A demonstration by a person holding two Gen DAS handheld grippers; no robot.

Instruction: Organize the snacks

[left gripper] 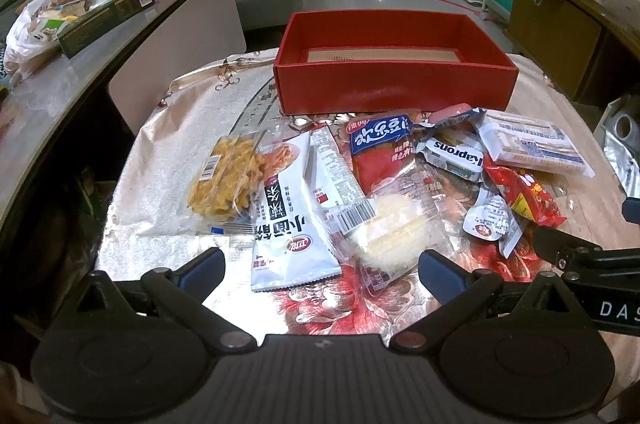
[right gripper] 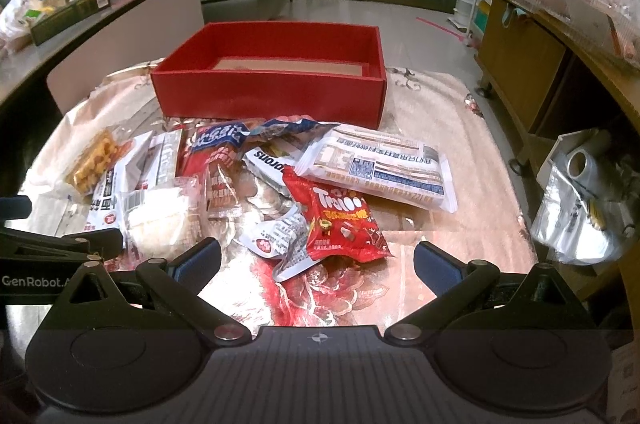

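A loose heap of snack packets is spread across the middle of the tabletop (left gripper: 168,160), and the red box (left gripper: 394,86) is set behind it toward the far edge, seemingly empty, though only a strip of its floor can be seen. The packets are judged light, soft and crinkly, with slick film that may slide between the pads; the crisp contents of the clear bag of fried strips (left gripper: 224,180) are likely fragile. Each is best taken by a sealed end seam or a flat edge, not across the filled middle.

The left gripper (left gripper: 320,270) is held apart and empty, with the white noodle-snack packet (left gripper: 290,224) and a clear-wrapped pale cake (left gripper: 394,234) lying just ahead between its fingers. The right gripper (right gripper: 318,258) is likewise spread wide, nothing clamped, and the red Trolli packet (right gripper: 340,224) is found just beyond its tips, overlapping the small white sachet (right gripper: 280,238).
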